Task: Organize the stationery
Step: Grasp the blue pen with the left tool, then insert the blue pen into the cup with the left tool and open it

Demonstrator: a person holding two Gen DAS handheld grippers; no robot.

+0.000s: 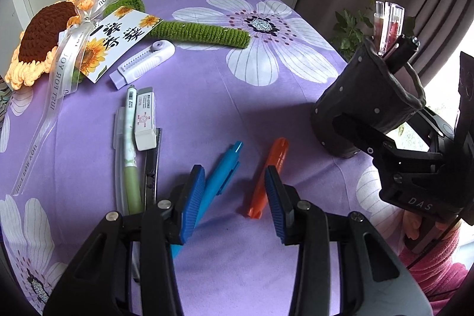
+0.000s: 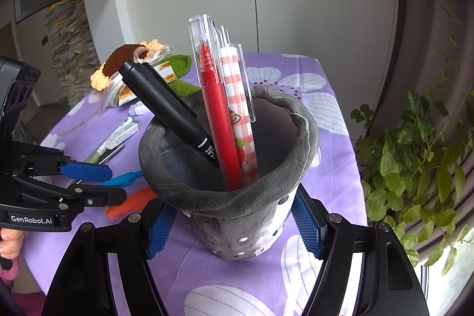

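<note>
A grey dotted fabric pen pouch (image 2: 237,197) stands tilted on the purple cloth, gripped from both sides by my right gripper (image 2: 234,230). It holds a black marker (image 2: 169,105), a red pen (image 2: 219,120) and a checked pen (image 2: 240,108). The pouch also shows in the left wrist view (image 1: 367,105). My left gripper (image 1: 235,203) is open, low over the cloth. A blue pen (image 1: 219,176) lies by its left finger and an orange pen (image 1: 268,176) by its right finger. A green pen (image 1: 130,144), an eraser (image 1: 145,120) and a white cutter (image 1: 142,64) lie farther left.
A crocheted sunflower (image 1: 44,40) with ribbon and card lies at the far left of the flowered purple tablecloth (image 1: 237,85). A leafy plant (image 2: 414,168) stands past the table's right edge. White cabinets stand behind.
</note>
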